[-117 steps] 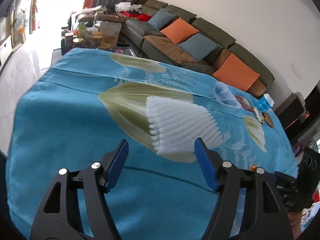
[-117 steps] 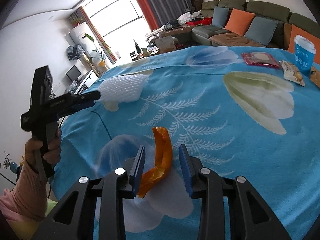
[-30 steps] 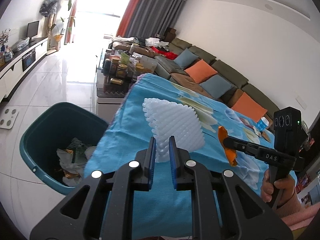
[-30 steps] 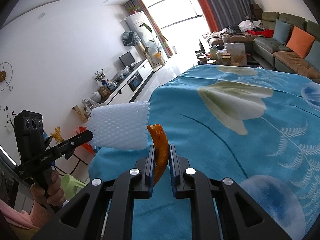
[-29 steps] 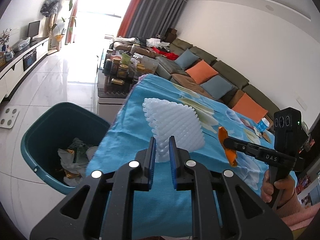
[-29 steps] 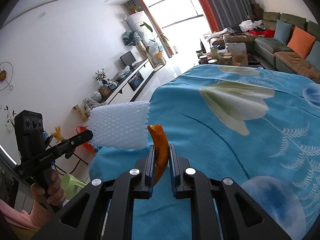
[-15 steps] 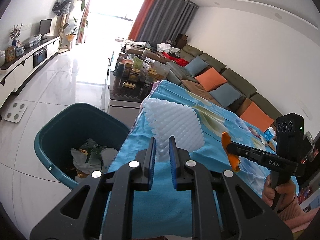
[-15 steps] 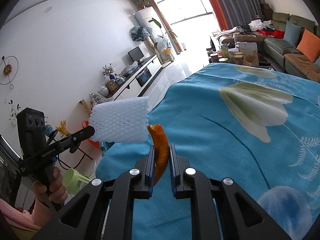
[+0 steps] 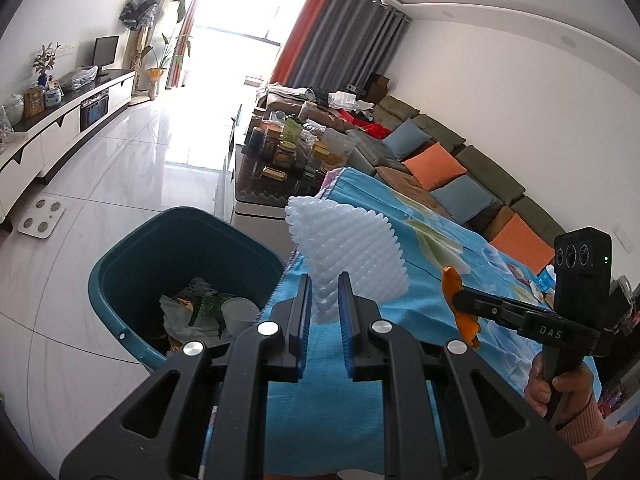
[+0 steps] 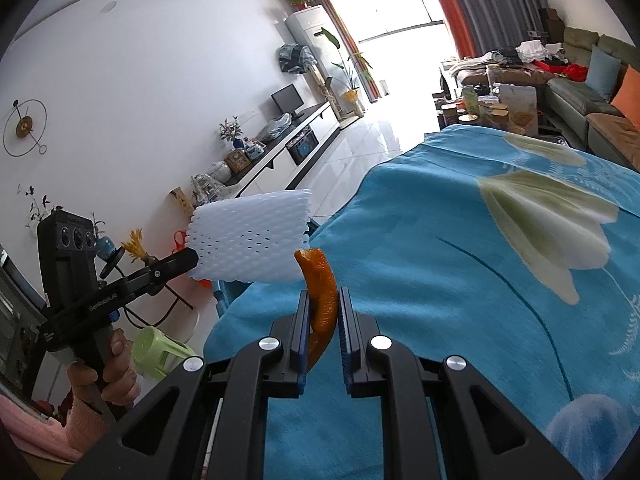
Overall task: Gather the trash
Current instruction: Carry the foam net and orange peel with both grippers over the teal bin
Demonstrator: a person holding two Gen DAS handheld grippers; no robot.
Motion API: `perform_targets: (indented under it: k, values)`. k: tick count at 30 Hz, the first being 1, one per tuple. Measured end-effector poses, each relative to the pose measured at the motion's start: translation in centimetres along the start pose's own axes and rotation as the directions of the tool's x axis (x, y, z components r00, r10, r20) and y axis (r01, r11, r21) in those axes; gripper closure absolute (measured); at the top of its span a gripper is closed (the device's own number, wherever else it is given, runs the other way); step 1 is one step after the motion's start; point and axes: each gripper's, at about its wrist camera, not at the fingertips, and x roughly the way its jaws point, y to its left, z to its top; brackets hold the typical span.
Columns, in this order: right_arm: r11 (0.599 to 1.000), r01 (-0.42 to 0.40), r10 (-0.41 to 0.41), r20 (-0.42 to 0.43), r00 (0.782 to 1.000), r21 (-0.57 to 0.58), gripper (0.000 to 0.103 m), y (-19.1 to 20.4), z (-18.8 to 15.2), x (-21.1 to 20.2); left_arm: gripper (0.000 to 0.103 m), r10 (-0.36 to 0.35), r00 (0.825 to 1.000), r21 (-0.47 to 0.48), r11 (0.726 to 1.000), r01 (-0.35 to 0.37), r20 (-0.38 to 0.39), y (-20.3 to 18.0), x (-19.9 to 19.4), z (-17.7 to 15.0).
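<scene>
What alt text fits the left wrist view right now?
The left claw grips a white foam net above the edge of a blue-clothed table, beside a teal bin holding rubbish. At right, the right claw holds an orange peel.

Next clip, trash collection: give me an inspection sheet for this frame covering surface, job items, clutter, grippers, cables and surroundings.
Surface: table under a blue flowered cloth; near part bare.
Job's things: white foam net and orange peel, both lifted off the cloth; teal bin on the floor beside the table, already holding trash.
Clutter: a blue cup and wrappers at the table's far end, too small to detail.
Grippers: left gripper shut on the foam net; right gripper shut on the peel.
Cables: nothing seen.
Surroundings: sofa with orange and blue cushions, crowded coffee table, TV cabinet, green stool.
</scene>
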Motion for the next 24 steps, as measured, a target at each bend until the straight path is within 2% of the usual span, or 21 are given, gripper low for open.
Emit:
perform_targets:
  k: [24]
  values:
    - [0.997,-0.048,0.045,-0.047,0.998,-0.055,0.091,2.2,1.4,3.3,0.089,0.067,0.998,-0.038,0.997,-0.066,0.022,0.9,-1.7,-0.2]
